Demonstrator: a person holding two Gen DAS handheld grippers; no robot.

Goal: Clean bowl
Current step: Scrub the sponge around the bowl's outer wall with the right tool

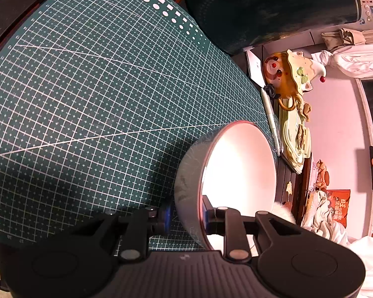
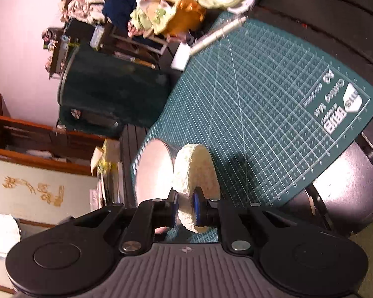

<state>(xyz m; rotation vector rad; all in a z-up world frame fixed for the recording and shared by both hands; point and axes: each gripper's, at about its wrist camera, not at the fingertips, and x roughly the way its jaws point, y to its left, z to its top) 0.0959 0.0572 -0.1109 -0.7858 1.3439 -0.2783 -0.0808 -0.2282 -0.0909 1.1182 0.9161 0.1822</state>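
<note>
A bowl (image 1: 238,173), grey-green outside, white inside with a red rim, is held tilted on its side above the green cutting mat (image 1: 99,87). My left gripper (image 1: 187,217) is shut on its rim, one finger outside the wall and one inside. In the right wrist view my right gripper (image 2: 186,209) is shut on a round pale-yellow sponge (image 2: 196,173). The sponge sits against the outside of the bowl (image 2: 154,171). A bit of the white sponge (image 1: 283,212) shows at the bowl's lower right edge in the left wrist view.
A dark green cylindrical container (image 1: 273,10) stands at the mat's far edge. A pen (image 1: 272,121) lies along the mat's side. Beside it are an orange clown-face toy (image 1: 281,74), pale green items (image 1: 296,136), and bedding (image 1: 355,57). The mat's printed label corner (image 2: 340,104) lies near a dark table edge.
</note>
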